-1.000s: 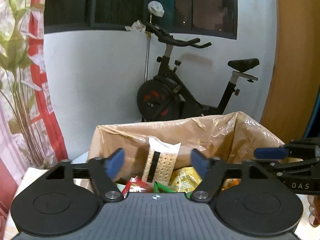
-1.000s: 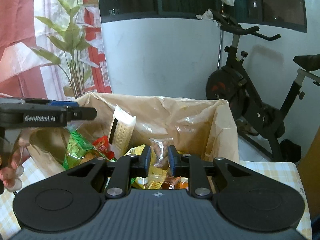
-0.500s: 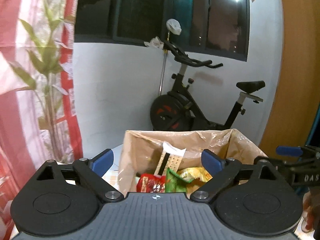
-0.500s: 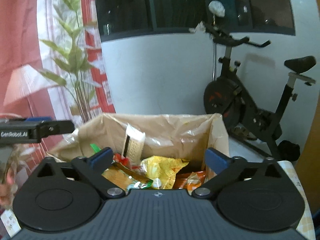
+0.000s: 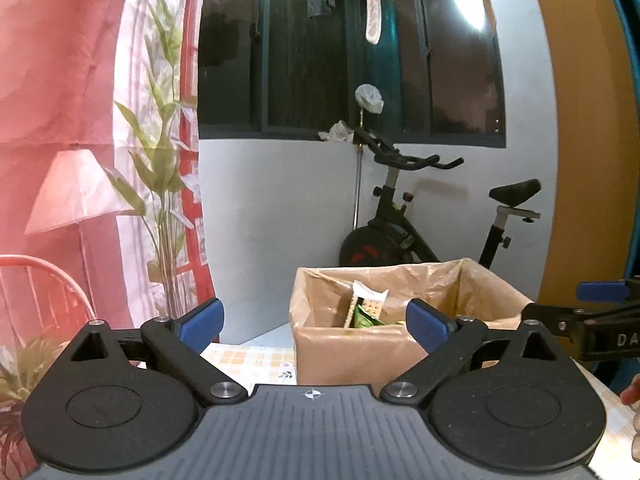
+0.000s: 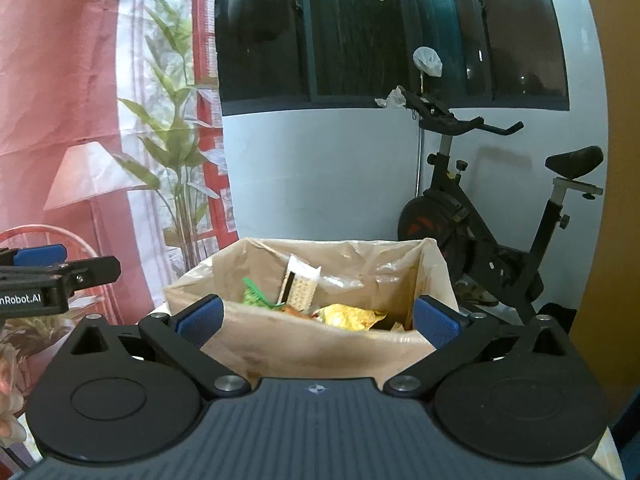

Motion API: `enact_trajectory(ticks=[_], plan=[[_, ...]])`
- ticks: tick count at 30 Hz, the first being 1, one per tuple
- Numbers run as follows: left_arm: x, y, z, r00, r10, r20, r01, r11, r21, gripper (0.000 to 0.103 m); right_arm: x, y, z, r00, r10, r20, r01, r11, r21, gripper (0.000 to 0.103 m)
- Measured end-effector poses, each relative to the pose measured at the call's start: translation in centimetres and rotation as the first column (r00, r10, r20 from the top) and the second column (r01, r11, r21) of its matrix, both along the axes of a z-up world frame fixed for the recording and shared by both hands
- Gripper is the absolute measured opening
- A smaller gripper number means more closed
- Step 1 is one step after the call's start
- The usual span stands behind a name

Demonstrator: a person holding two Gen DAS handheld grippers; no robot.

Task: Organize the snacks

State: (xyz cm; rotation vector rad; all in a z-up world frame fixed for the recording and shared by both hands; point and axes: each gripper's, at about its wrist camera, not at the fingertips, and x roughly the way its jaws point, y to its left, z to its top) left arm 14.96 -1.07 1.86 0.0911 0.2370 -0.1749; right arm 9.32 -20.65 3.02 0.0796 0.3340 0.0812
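The left gripper has its two blue-padded fingers spread wide apart, with nothing between them. The right gripper is likewise spread to a wide gap and grips nothing. Both units sit back from and slightly above a brown cardboard box lined with a translucent plastic bag, which stands on a table covered with a yellow-checked cloth. In the left wrist view the box lies ahead and to the right of centre, and part of the right gripper's black frame enters from the right edge. In the right wrist view the box lies directly ahead between the fingers, and the left gripper's black frame enters from the left edge. The snacks rest inside the box: a white cracker packet with a dark stripe stands tilted against the rear lining, a green snack packet lies to its left, and a crumpled yellow foil packet lies to its right. Behind the box stands a black exercise bike against a pale wall, below a dark window. A red-and-white curtain printed with green leaves hangs at the left.
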Motion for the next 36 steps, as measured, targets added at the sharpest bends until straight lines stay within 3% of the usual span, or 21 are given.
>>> enact_trajectory(ticks=[7,15,22,36], plan=[[-5.2,0.1,1.6,0.998,-0.025,0.053,0.024,0.999,0.033,0.098,-4.7,1.7,0.8,1.000,0.005,0.015,-0.005,1.000,0.010,0.103],[-9.7,0.4,4.2,0.994,-0.005,0.109,0.004,1.000,0.014,0.098,-9.5,2.8,2.6,0.998,-0.013,0.065,0.011,1.000,0.018,0.103],[-11.5,0.2,5.2,0.990,0.013,0.140,-0.016,1.000,0.020,0.098,-11.8,2.8,3.6,0.995,-0.039,0.092,0.038,0.999,0.013,0.103],[-12.1,0.6,5.5,0.988,0.086,0.131,-0.086,0.996,-0.004,0.098,-12.7,2.8,3.9,0.993,-0.042,0.106,0.040,0.999,0.023,0.103]])
